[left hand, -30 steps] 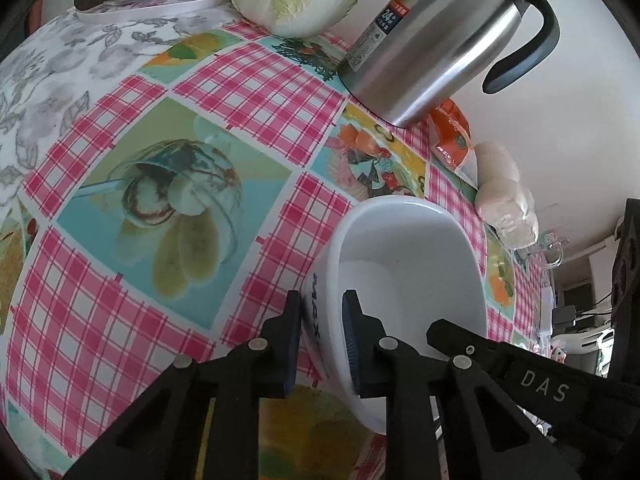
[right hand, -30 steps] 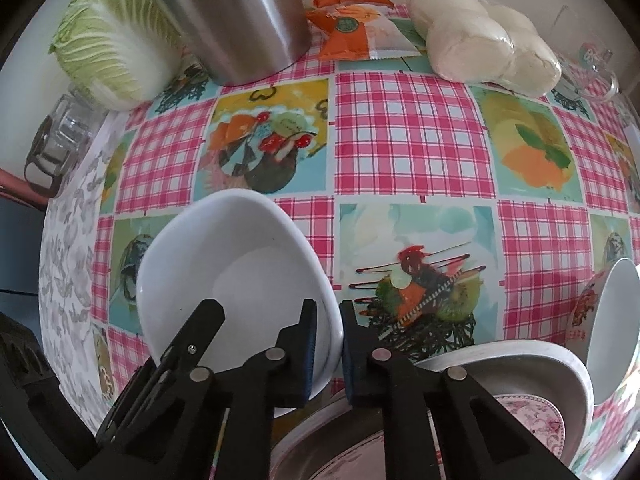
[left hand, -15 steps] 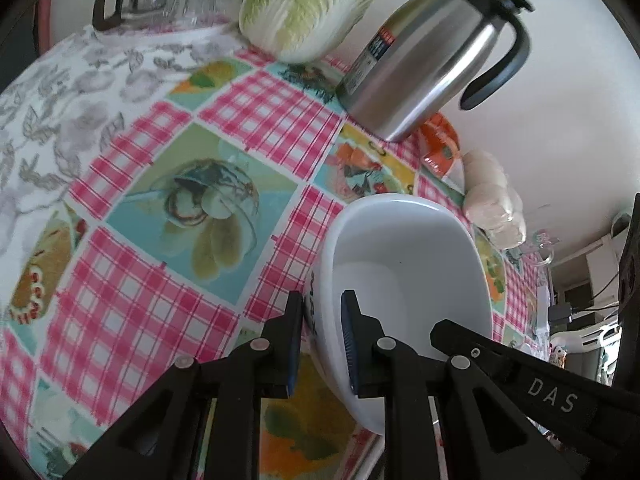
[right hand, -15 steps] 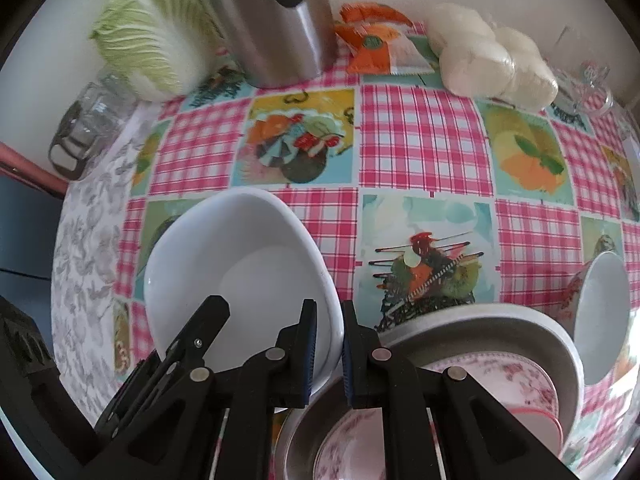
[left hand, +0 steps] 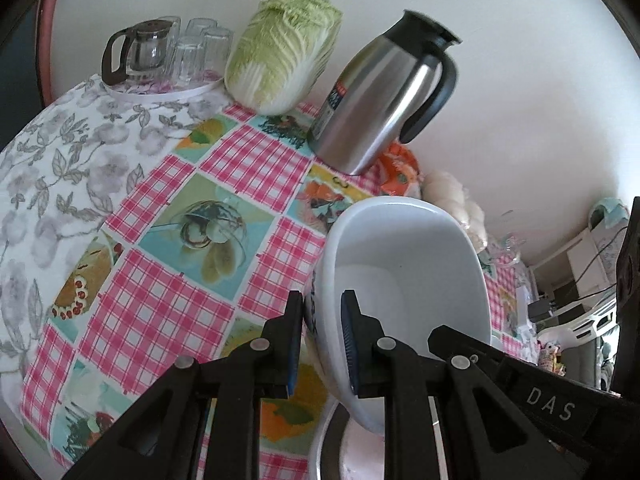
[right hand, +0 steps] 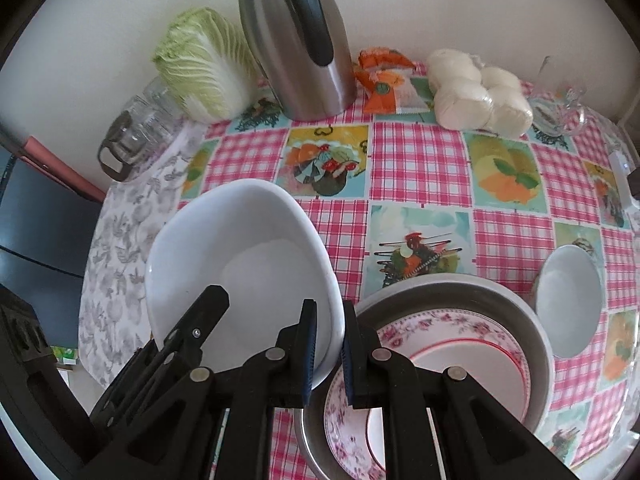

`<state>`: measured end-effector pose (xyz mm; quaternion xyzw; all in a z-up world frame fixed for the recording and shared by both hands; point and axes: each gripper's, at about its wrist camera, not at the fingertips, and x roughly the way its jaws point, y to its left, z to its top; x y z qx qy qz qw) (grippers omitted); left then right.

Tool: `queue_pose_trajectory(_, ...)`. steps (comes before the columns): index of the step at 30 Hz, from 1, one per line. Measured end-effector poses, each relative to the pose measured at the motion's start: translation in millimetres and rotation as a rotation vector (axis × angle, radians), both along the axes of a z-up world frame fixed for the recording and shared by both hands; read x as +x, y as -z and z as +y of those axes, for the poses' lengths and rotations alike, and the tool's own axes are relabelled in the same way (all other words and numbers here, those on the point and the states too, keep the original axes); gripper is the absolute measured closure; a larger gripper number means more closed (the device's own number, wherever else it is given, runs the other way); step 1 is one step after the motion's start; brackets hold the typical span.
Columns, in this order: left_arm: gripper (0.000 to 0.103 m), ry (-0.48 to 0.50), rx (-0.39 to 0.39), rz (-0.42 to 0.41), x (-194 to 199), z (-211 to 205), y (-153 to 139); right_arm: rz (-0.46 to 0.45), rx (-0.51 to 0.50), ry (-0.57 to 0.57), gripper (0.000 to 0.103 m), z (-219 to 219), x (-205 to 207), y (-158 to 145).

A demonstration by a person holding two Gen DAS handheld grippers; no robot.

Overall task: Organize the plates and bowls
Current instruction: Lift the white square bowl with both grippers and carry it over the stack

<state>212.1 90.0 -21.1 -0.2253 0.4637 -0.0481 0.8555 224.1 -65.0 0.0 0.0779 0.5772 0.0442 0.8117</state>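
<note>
White ceramic is the worry: the large white bowl (right hand: 248, 272) hangs above the counter (left hand: 256, 168), pinched on opposite sides of its rim. The left hand-held gripper (left hand: 320, 340) clamps the near-left rim, one pad inside and one outside the wall, its jaws narrowed to the wall's thickness. The right hand-held gripper (right hand: 330, 352) does the same on the right rim, jaws almost together on the thin edge.

Just right of the bowl, near the camera, sits a metal basin (right hand: 536, 320) holding floral plates (right hand: 460, 352); a smaller bowl (right hand: 568, 304) lies tilted further right. Far across the checked cloth stand a steel jug (right hand: 296, 48) and a cabbage (right hand: 204, 68).

My reading is that the bowl is bound for the basin. Glazed rim against narrow pads gives little purchase, so if the two hands drift apart or tilt unevenly, the bowl could pivot, slip and strike the plates. Lowering it off-centre could catch the basin's edge and chip.
</note>
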Motion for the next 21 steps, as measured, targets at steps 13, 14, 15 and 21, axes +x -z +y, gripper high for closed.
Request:
queue_pose_trajectory(13, 0.083, 0.048, 0.010, -0.070, -28, -19, -26, -0.069, 0.026, 0.005, 0.089, -24, -38, -26)
queue_pose_trajectory(14, 0.083, 0.054, 0.013, -0.074, -31, -22, -28, -0.074, 0.026, 0.005, 0.089, -25, -40, -27)
queue_pose_trajectory(15, 0.083, 0.057, 0.014, -0.078, -32, -23, -29, -0.081, 0.026, 0.004, 0.089, -26, -43, -28)
queue_pose_trajectory(21, 0.083, 0.078, 0.015, -0.096, -43, -30, -34, -0.108, 0.063, 0.014, 0.089, -38, -59, -27)
